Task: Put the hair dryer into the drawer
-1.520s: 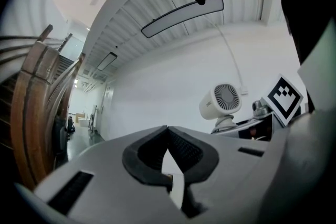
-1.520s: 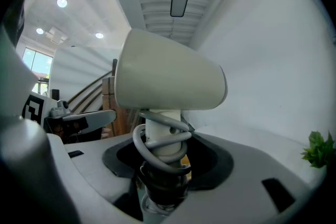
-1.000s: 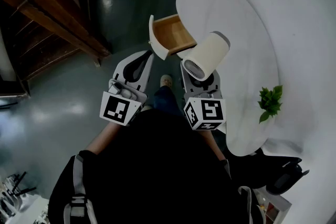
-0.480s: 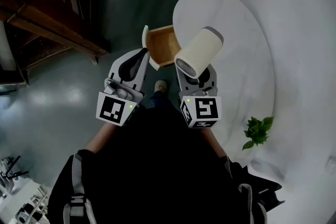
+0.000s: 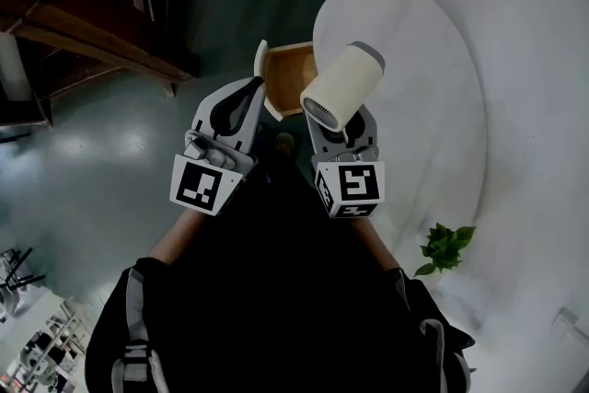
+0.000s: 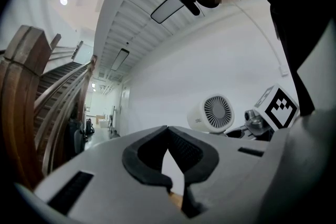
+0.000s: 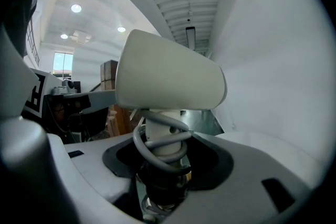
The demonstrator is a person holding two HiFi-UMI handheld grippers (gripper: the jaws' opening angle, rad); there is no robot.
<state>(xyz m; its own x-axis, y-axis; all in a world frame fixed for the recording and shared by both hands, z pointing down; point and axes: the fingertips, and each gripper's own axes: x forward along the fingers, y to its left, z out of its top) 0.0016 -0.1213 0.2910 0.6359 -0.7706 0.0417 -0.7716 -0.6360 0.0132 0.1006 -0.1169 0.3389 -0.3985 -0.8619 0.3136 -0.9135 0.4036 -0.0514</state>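
Observation:
A cream hair dryer [image 5: 342, 87] with a round grille stands up out of my right gripper [image 5: 339, 126], which is shut on its handle. In the right gripper view the grey cord is coiled round the handle between the jaws of my right gripper [image 7: 164, 165], under the dryer's barrel [image 7: 168, 76]. The barrel overlaps the right edge of an open wooden drawer [image 5: 285, 78] under the white round table [image 5: 423, 60]. My left gripper [image 5: 252, 89] is just left of the drawer, shut and holding nothing. In its own view the left gripper [image 6: 176, 194] has its tips together, with the dryer [image 6: 212, 113] at the right.
Dark wooden stairs [image 5: 92, 23] rise at the upper left over a grey glossy floor [image 5: 110, 161]. A small green plant [image 5: 444, 248] sits at the table's near right. The person's shoe [image 5: 285, 141] shows between the grippers. A white wall lies to the right.
Both grippers have moved forward toward the drawer as the person stepped closer. The dryer's barrel now overlaps the drawer's right edge. The plant has slid down and left in the head view.

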